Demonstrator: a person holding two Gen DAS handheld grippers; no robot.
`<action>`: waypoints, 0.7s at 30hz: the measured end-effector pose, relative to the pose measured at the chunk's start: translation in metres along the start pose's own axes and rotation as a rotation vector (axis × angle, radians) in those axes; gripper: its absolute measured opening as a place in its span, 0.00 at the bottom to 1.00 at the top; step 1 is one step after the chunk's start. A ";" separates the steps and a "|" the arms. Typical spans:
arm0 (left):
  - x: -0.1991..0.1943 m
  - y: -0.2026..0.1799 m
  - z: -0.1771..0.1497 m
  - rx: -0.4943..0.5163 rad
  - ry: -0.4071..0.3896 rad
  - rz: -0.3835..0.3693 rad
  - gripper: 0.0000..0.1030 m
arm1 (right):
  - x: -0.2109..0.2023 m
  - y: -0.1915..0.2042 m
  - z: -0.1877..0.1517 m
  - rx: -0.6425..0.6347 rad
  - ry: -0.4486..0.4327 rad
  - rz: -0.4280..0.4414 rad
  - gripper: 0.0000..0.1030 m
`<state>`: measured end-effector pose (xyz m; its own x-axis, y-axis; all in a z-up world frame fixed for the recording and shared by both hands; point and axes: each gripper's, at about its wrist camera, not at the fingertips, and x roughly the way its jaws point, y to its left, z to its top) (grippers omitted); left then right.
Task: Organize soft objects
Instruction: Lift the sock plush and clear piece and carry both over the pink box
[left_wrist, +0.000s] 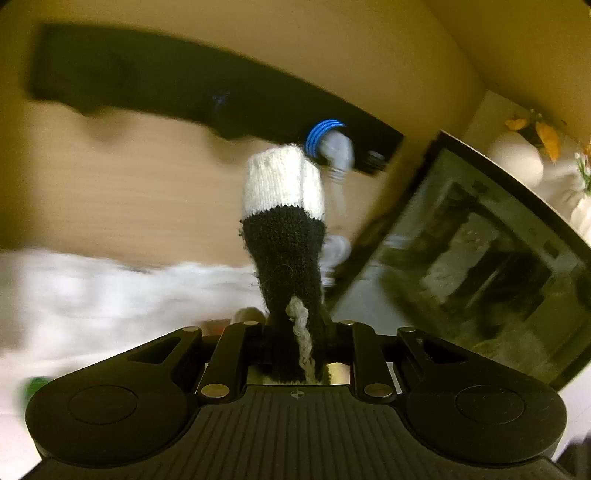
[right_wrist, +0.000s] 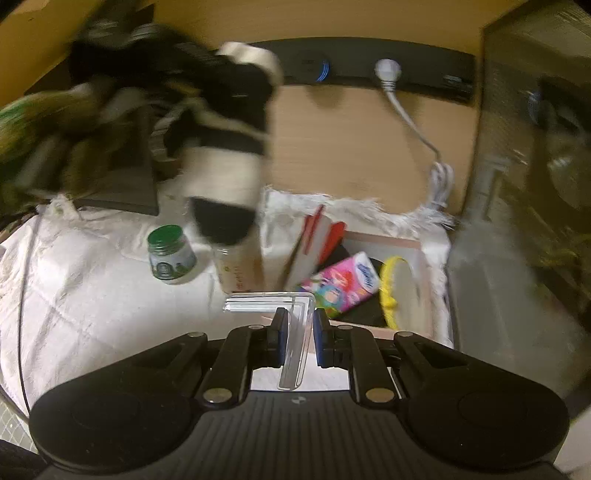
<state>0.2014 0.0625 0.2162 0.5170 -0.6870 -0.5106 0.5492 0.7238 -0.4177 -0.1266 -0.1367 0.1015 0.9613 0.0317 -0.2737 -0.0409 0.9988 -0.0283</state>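
Left gripper (left_wrist: 295, 332) clamps a black-and-white knitted sock (left_wrist: 284, 229), dangling toward 12 o'clock (blurry). Right gripper (right_wrist: 298, 334) is pinched on a clear L-shaped plastic piece (right_wrist: 295, 332); tissue pack (right_wrist: 341, 282) at 1 o'clock in box.

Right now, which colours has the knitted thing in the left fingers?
The knitted thing is black near the fingers and white at its far end; the left wrist view shows it best.
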 end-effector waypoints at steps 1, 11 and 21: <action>0.016 -0.005 0.002 -0.015 0.016 -0.019 0.20 | -0.003 -0.002 -0.002 0.007 -0.003 -0.008 0.14; 0.184 -0.019 -0.064 -0.030 0.271 0.075 0.33 | -0.013 -0.033 -0.032 0.091 -0.012 -0.055 0.14; 0.198 -0.013 -0.058 0.056 0.222 0.139 0.31 | 0.011 -0.052 -0.016 0.128 -0.050 -0.065 0.14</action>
<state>0.2584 -0.0794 0.0775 0.4368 -0.5462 -0.7148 0.5220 0.8010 -0.2931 -0.1185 -0.1887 0.0847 0.9732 -0.0349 -0.2273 0.0542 0.9954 0.0795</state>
